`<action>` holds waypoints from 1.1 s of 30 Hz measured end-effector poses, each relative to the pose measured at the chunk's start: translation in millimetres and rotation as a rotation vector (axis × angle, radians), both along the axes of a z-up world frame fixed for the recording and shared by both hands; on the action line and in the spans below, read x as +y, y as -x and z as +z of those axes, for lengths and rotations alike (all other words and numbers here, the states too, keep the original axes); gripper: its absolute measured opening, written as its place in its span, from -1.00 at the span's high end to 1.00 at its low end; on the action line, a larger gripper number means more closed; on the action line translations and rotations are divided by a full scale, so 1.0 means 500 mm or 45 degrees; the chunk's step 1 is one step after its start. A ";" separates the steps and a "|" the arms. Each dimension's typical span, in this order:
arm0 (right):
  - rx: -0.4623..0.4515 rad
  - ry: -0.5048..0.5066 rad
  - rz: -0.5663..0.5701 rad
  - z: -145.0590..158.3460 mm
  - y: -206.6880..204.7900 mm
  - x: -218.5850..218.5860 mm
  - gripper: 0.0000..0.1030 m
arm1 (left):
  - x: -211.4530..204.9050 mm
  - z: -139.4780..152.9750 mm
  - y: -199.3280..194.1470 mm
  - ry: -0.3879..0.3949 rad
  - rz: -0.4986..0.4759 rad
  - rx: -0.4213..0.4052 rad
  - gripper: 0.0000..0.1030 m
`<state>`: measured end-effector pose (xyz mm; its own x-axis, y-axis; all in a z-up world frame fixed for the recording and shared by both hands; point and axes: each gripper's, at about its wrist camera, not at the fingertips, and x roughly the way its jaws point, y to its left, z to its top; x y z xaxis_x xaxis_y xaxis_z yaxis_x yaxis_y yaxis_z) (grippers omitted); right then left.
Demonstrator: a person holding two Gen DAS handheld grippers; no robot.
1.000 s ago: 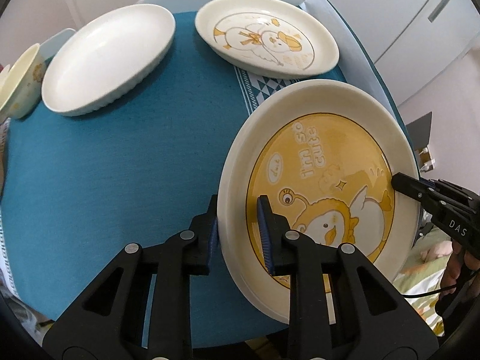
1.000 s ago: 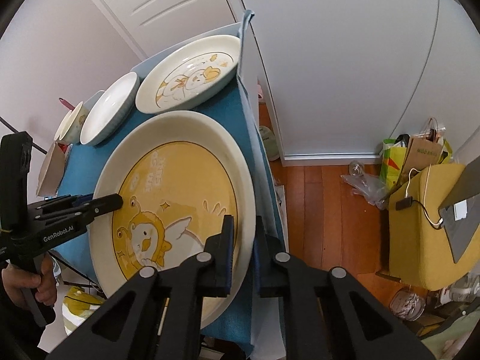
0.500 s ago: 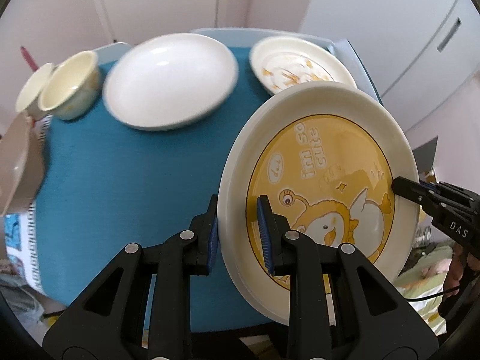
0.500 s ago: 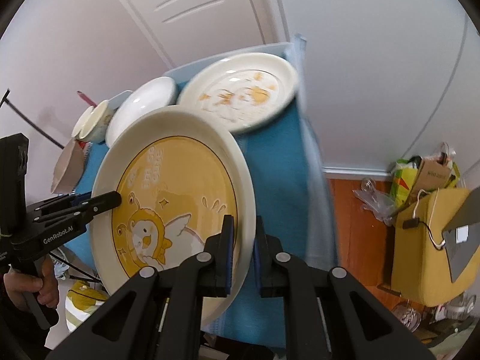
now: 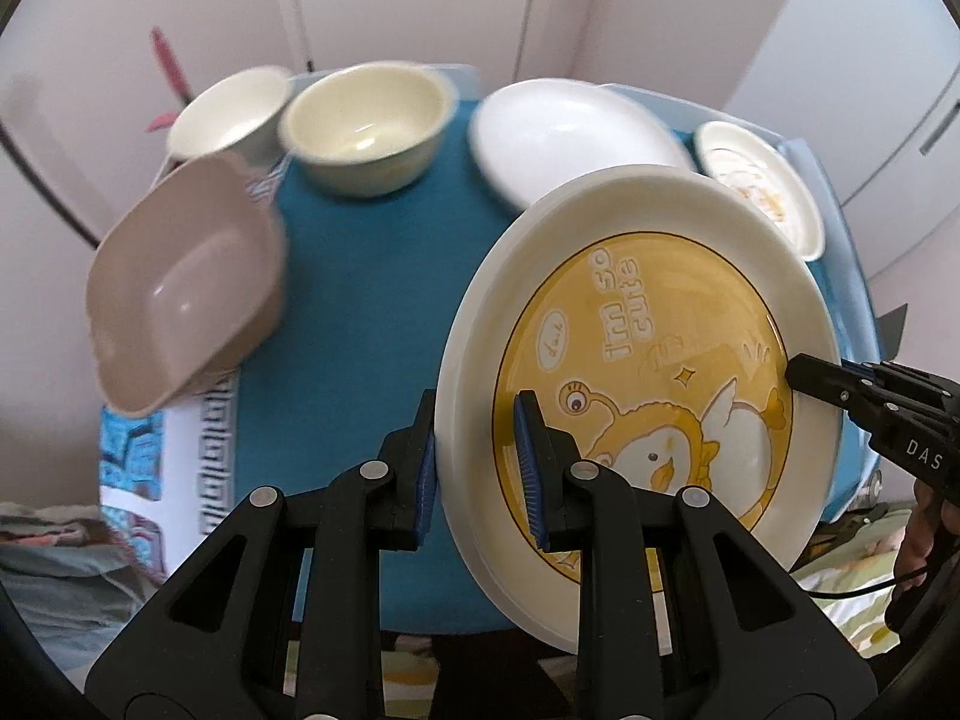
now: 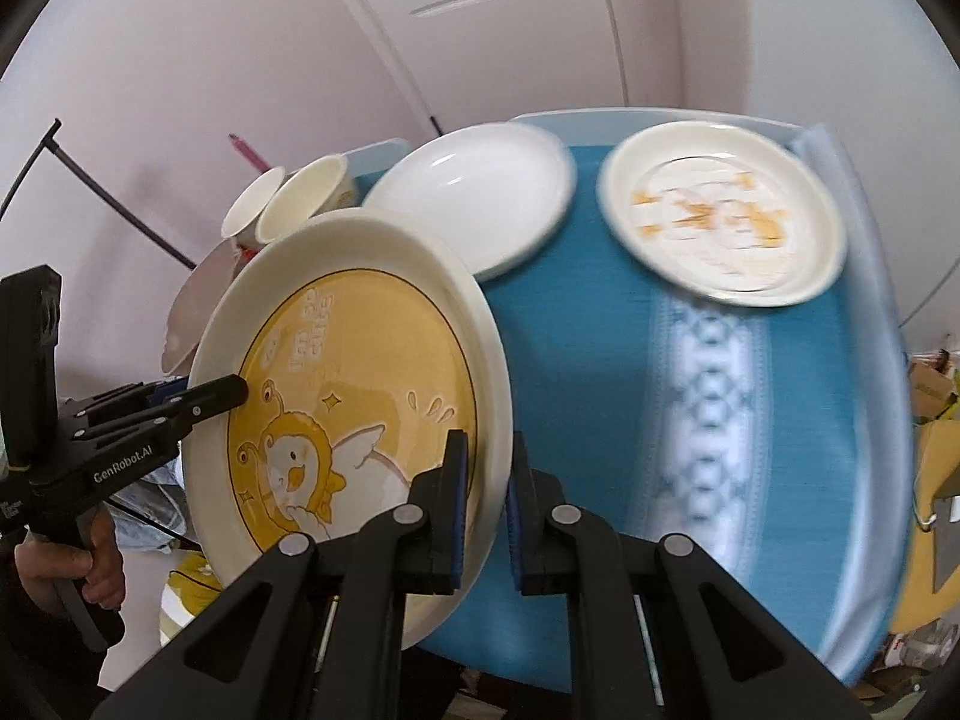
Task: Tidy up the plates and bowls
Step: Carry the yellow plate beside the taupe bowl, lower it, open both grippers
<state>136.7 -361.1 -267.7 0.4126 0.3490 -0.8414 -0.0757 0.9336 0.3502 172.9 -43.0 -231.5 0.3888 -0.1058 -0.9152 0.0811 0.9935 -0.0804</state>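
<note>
Plate [image 5: 636, 324] (tilted, airborne) | left tool [image 5: 474, 474], right tool [image 6: 485, 501] clamp opposite rims, angled down

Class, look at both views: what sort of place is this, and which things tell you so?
Probably a room in a home: a small table under a blue cloth set with plates and bowls, white panelled doors behind, and bags on the floor.

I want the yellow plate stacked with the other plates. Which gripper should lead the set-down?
Probably right. The right gripper clamps the yellow plate on the edge nearer the white plate and printed plate; the left gripper clamps the opposite rim.
</note>
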 end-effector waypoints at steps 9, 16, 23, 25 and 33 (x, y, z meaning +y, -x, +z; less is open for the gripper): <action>0.078 0.009 0.005 -0.056 -0.045 0.148 0.79 | 0.130 -0.078 -0.021 0.033 0.016 0.086 0.59; 0.112 0.041 -0.014 -0.097 -0.069 0.182 0.79 | 0.160 -0.121 -0.040 0.028 -0.018 0.094 0.59; 0.116 0.064 -0.023 -0.112 -0.072 0.186 0.79 | 0.157 -0.127 -0.039 0.002 -0.057 0.068 0.59; 0.119 0.068 -0.028 -0.114 -0.067 0.188 0.79 | 0.154 -0.127 -0.039 -0.006 -0.063 0.059 0.59; 0.132 0.072 -0.043 -0.117 -0.073 0.189 0.79 | 0.137 -0.119 -0.026 -0.052 -0.077 0.040 0.59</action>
<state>173.0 -266.4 -326.0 0.3328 0.2869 -0.8983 -0.0100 0.9536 0.3008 185.9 25.3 -290.8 0.3540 -0.0910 -0.9308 0.1395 0.9893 -0.0437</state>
